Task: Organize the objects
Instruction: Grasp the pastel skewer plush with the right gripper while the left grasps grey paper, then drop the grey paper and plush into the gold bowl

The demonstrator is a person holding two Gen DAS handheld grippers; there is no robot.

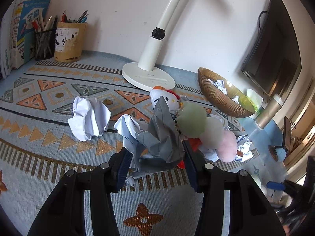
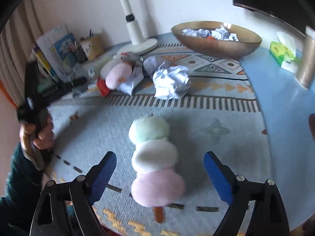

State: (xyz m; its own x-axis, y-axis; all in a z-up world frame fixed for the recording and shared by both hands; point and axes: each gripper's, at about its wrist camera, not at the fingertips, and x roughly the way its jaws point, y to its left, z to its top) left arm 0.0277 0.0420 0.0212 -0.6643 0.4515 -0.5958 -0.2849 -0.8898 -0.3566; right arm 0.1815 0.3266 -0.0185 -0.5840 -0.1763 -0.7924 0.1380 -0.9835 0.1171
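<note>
My left gripper [image 1: 155,155] is shut on a crumpled grey-white paper [image 1: 157,137] and holds it above the patterned mat [image 1: 59,141]. Behind it lie a three-ball plush skewer [image 1: 206,129] and a white cat plush [image 1: 165,98]. Another paper ball [image 1: 88,118] lies left. My right gripper [image 2: 159,173] is open, its blue pads either side of a second green, white and pink plush skewer [image 2: 155,161] lying on the mat [image 2: 216,157]. A brown bowl [image 2: 236,48] holds several paper balls [image 2: 212,33].
A white lamp base [image 1: 147,76], pen cups [image 1: 67,41] and books [image 1: 21,31] stand at the back. A monitor [image 1: 275,55], a metal cylinder [image 1: 267,114] and a green tissue pack [image 2: 283,55] are on the right. Loose paper balls [image 2: 171,80] lie mid-mat.
</note>
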